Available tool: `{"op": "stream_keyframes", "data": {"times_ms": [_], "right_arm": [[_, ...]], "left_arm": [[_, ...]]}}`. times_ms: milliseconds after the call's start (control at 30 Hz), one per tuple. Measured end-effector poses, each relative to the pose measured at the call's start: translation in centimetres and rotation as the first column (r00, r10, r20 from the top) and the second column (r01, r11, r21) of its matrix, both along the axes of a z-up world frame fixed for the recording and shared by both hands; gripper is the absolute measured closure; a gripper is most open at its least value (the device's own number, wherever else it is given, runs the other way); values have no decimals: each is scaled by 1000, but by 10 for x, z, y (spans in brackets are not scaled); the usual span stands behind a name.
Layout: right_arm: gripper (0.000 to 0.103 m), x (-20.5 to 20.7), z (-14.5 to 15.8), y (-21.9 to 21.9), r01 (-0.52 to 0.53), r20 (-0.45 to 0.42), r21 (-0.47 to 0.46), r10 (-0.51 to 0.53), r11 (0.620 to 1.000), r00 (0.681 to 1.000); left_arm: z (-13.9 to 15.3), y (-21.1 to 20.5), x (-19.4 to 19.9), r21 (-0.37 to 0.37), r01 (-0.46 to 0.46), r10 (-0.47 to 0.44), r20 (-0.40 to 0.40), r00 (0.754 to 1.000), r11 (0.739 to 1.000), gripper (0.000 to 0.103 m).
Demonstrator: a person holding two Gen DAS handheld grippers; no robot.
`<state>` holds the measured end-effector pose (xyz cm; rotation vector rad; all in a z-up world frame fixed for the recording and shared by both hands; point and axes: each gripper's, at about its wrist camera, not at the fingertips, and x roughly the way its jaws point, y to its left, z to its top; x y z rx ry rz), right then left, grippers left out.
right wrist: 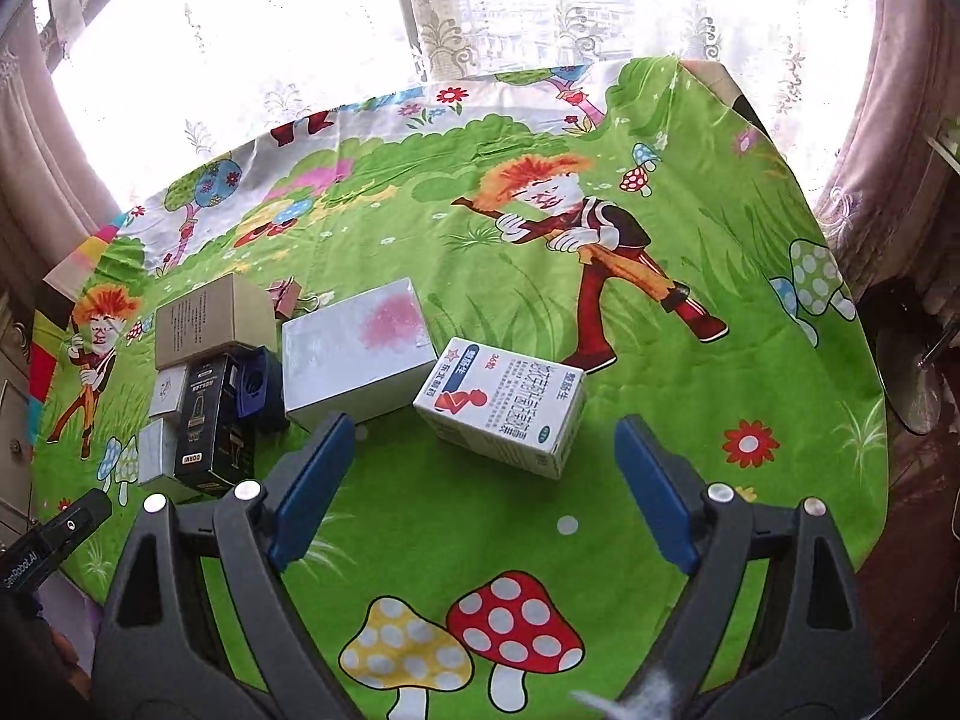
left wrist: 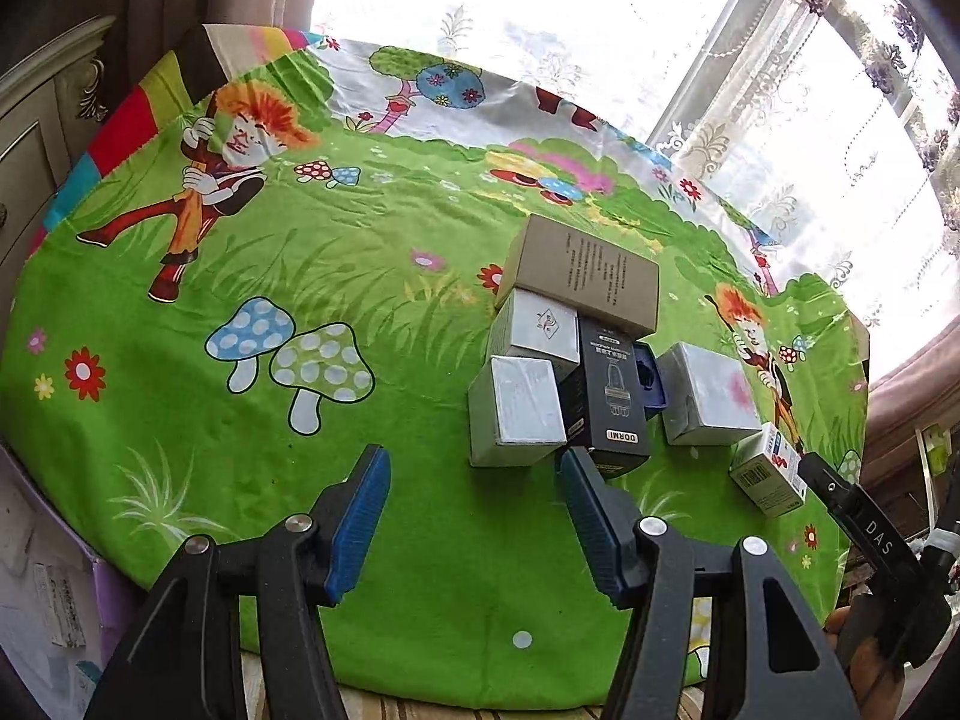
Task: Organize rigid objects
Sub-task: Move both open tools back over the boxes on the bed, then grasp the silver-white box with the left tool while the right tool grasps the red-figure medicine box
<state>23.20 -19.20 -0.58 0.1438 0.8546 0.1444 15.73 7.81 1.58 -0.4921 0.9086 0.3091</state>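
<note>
Several boxes sit grouped on a green cartoon tablecloth. A brown cardboard box lies at the back, two small white boxes and a black box sit in front of it, and a larger white box sits to their right. A white medicine box lies apart, just ahead of my right gripper, which is open and empty. My left gripper is open and empty, just in front of the nearest small white box.
A blue object sits between the black box and the larger white box. A cabinet stands left of the table. Lace curtains and a window run behind it. The table's front edge is close below my left gripper.
</note>
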Motion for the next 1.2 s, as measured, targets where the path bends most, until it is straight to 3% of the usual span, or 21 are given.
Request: {"op": "stream_keyframes", "data": {"times_ms": [267, 800, 1000, 1133, 1200], "right_arm": [[11, 14, -5, 3, 46, 10, -7, -46, 999, 999], [11, 32, -29, 7, 80, -47, -32, -81, 996, 996], [11, 37, -34, 8, 101, -51, -36, -103, 994, 993], [11, 40, -42, 10, 107, -80, -66, -112, 992, 991], [20, 41, -47, 8, 112, -99, -60, -117, 992, 988]], "left_arm": [[-10, -5, 31, 33, -6, 7, -27, 1000, 999, 43], [-35, -12, 49, 66, 9, -4, -84, 996, 998, 43], [-44, -14, 50, 53, 23, -18, -99, 995, 998, 65], [-46, -14, 47, 48, 19, -15, -84, 996, 999, 67], [-46, -13, 44, 40, 15, -12, -72, 997, 999, 67]]}}
